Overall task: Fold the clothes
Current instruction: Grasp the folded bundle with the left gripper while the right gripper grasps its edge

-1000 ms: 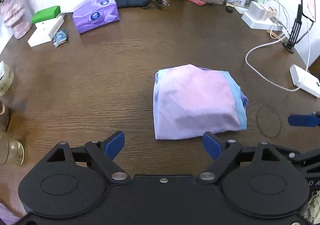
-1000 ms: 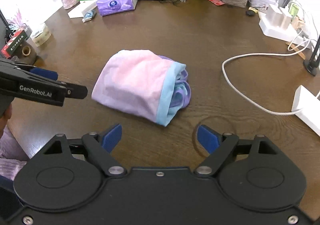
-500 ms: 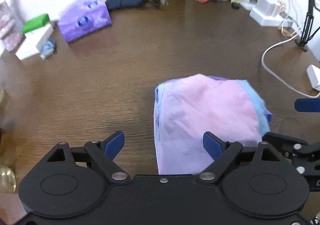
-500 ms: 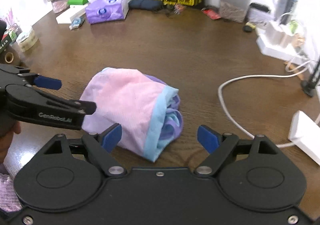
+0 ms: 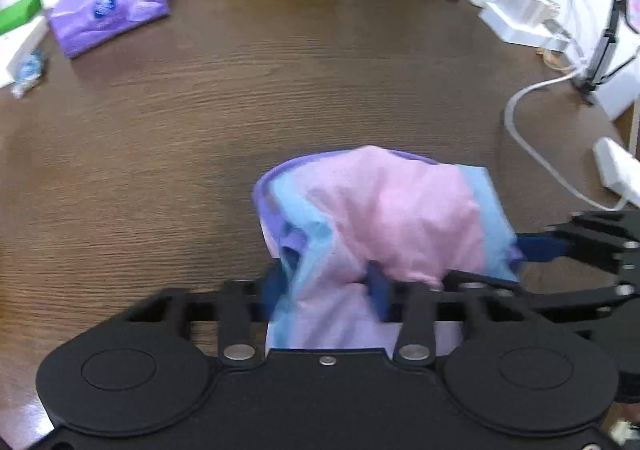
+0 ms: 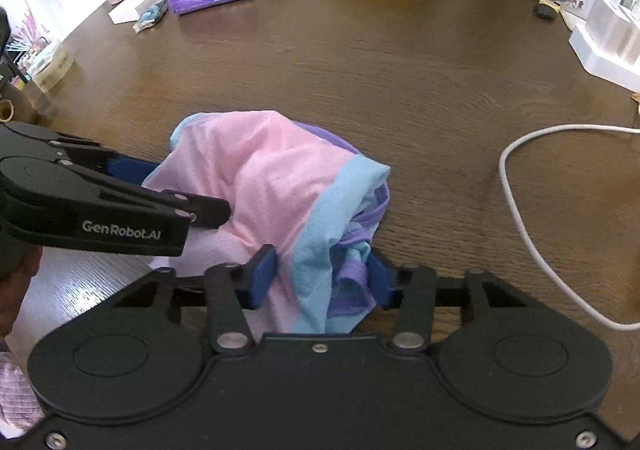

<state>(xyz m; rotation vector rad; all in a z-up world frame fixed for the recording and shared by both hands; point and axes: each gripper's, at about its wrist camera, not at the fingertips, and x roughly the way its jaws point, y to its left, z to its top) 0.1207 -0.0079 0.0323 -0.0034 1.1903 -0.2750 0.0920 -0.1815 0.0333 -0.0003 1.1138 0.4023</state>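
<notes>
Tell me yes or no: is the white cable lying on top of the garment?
No. In the right wrist view the white cable curves over bare table, well apart from the garment.

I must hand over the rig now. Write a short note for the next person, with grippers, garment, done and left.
Left gripper: jaws closing, near-left edge of the garment bunched between the pads.
Right gripper: jaws closing on the blue-banded end.
The garment lies in a loose bundle on the table, its near edges pulled up at both grippers.
Done: both ends reached.
Left: finish both grips, then probably lift, spread and fold it.
</notes>
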